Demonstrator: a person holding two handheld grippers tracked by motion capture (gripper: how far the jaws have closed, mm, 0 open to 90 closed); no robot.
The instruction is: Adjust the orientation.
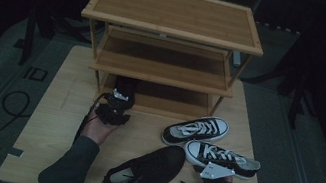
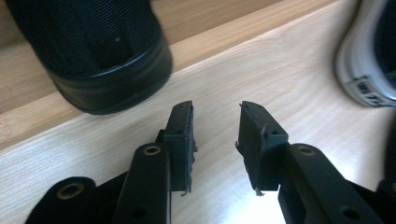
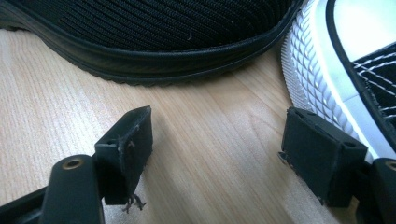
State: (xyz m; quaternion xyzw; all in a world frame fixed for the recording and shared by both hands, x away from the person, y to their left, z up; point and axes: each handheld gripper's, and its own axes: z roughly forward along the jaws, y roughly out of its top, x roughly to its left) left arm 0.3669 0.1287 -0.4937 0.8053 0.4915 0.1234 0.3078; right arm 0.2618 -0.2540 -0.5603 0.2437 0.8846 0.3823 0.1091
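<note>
Gaping empty: left tool (image 2: 215, 135), narrow, behind black shoe (image 2: 100, 51); right tool (image 3: 217, 154) wide; sneaker (image 2: 369, 56) heel label unreadable.

The high view is dim, its surroundings nearly black beyond the table (image 1: 62, 104). Both gripper views are bright, close and soft-focused, with glare on the wood.

The shoe rack (image 1: 172, 27) is warm honey-brown wood. On its lowest shelf sits a black ribbed-knit shoe (image 1: 125, 88). In front of the rack the surface (image 1: 59, 119) is pale wood grain; there lie a black shoe (image 1: 144, 172) and two black canvas sneakers (image 1: 196, 130) (image 1: 223, 158) with white laces, soles and toe caps.
</note>
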